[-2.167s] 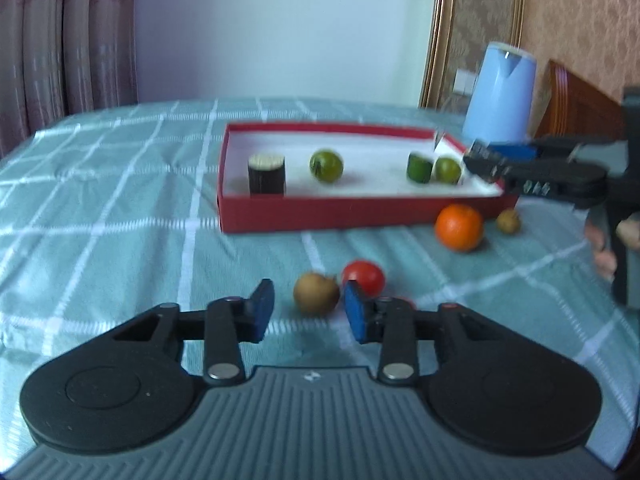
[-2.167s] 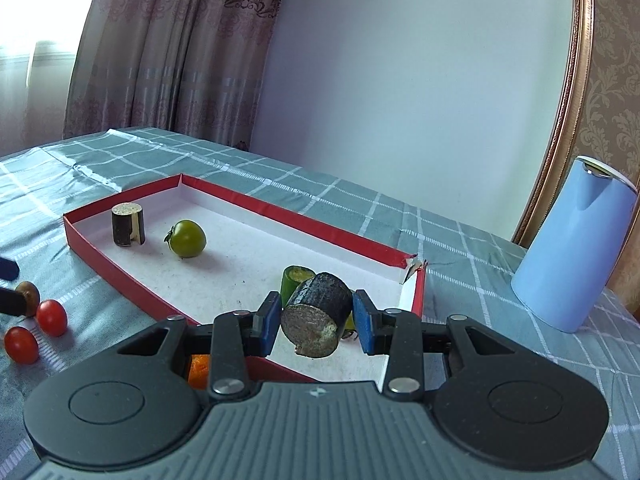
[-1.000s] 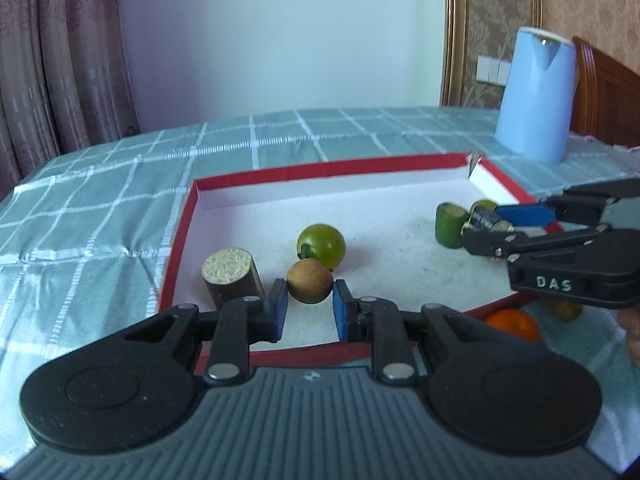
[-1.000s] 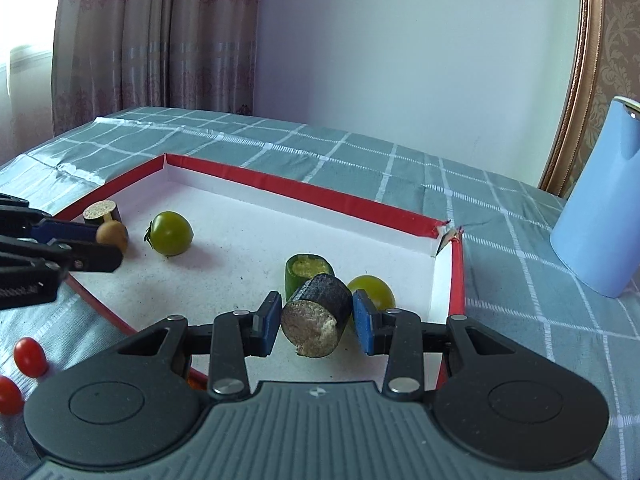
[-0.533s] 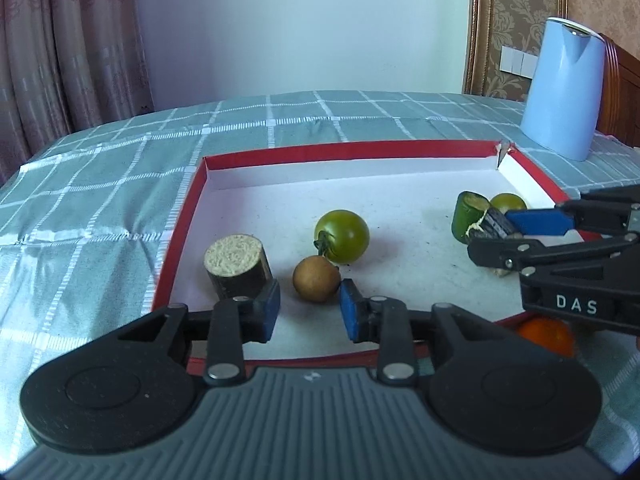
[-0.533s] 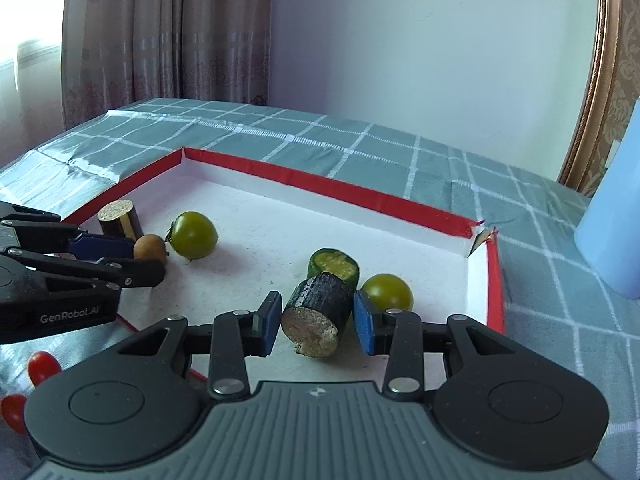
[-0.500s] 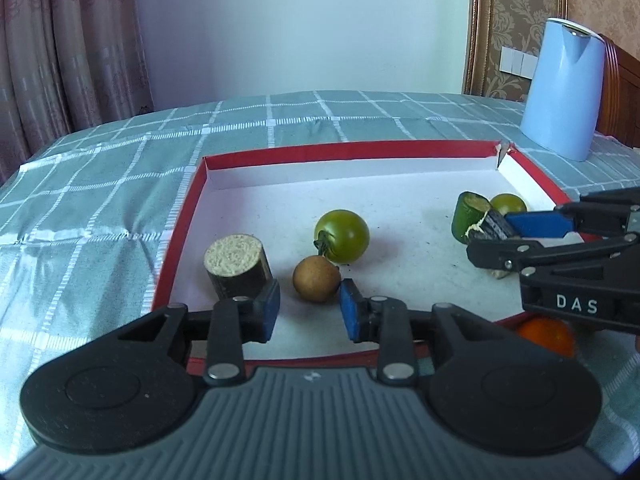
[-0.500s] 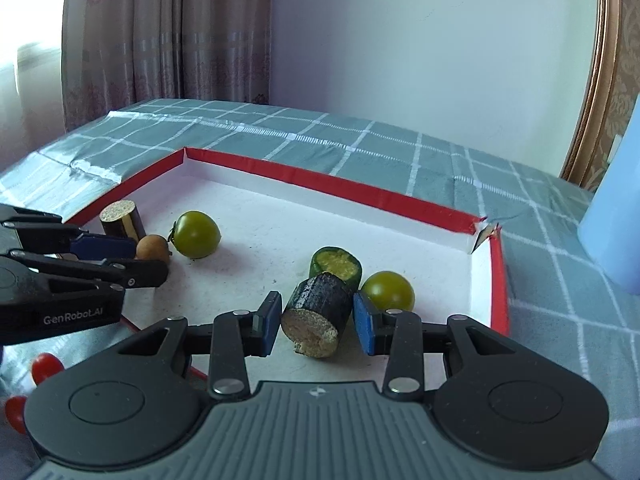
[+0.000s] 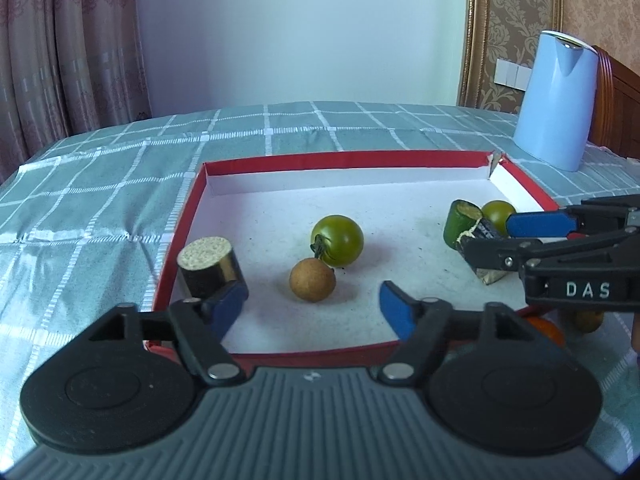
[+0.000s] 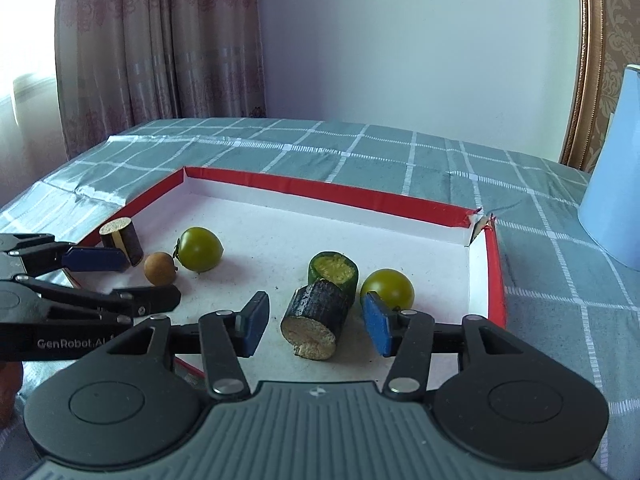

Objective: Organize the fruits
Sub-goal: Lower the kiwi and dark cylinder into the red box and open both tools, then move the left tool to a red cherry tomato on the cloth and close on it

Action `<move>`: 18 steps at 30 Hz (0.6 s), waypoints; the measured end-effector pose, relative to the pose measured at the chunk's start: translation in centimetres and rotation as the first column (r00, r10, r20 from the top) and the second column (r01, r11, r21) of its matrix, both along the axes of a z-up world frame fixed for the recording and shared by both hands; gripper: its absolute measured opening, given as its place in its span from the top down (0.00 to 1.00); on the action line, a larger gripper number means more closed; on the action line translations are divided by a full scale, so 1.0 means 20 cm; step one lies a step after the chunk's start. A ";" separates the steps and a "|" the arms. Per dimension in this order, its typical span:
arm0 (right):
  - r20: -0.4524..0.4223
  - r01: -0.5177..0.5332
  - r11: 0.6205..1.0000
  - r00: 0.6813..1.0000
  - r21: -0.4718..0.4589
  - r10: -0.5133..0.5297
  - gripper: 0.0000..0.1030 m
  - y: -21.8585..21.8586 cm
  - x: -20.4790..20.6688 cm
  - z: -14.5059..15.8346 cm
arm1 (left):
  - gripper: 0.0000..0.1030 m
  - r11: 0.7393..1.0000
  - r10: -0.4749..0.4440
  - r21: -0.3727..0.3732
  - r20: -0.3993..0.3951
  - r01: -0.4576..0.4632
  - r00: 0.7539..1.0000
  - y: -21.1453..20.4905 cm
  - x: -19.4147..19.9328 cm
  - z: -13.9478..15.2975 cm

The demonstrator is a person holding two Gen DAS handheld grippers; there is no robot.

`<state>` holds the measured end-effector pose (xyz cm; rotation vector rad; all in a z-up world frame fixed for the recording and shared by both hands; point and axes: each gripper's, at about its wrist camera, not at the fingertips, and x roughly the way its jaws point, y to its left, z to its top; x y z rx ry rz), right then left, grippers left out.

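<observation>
Tray: red-walled, white-floored, flat on the checked cloth; collecting place for the fruit, hence both grippers aimed into it.
Left gripper: spread wide, holding nothing; low over the near left part of the tray, jaws well clear on either side of the brown fruit.
Brown fruit: resting on the tray floor, just beside the stemmed green tomato; looks set down and let go, judging by the gap around it.
Dark cut piece, left: upright on its flat end near the left wall, pale cut face up.
Right gripper: also parted, gripping nothing; pads apart from the dark piece between them.
Dark cut piece, right: lying tilted on the floor, leaning toward the green cut piece; seems freshly placed next to similar items.
Second green tomato: near the right wall, partly behind a blue pad.
Orange fruit: outside the near wall, mostly hidden, likely awaiting pickup.
Kettle: beyond the far right corner, well apart.
</observation>
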<state>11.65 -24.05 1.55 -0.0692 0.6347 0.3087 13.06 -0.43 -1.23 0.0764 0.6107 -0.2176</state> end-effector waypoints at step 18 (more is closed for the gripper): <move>0.039 0.050 0.990 0.998 0.128 -0.055 0.31 -0.09 -0.04 0.02 | 0.07 1.000 0.011 -0.003 0.067 -0.011 0.998 0.02 -0.08 0.02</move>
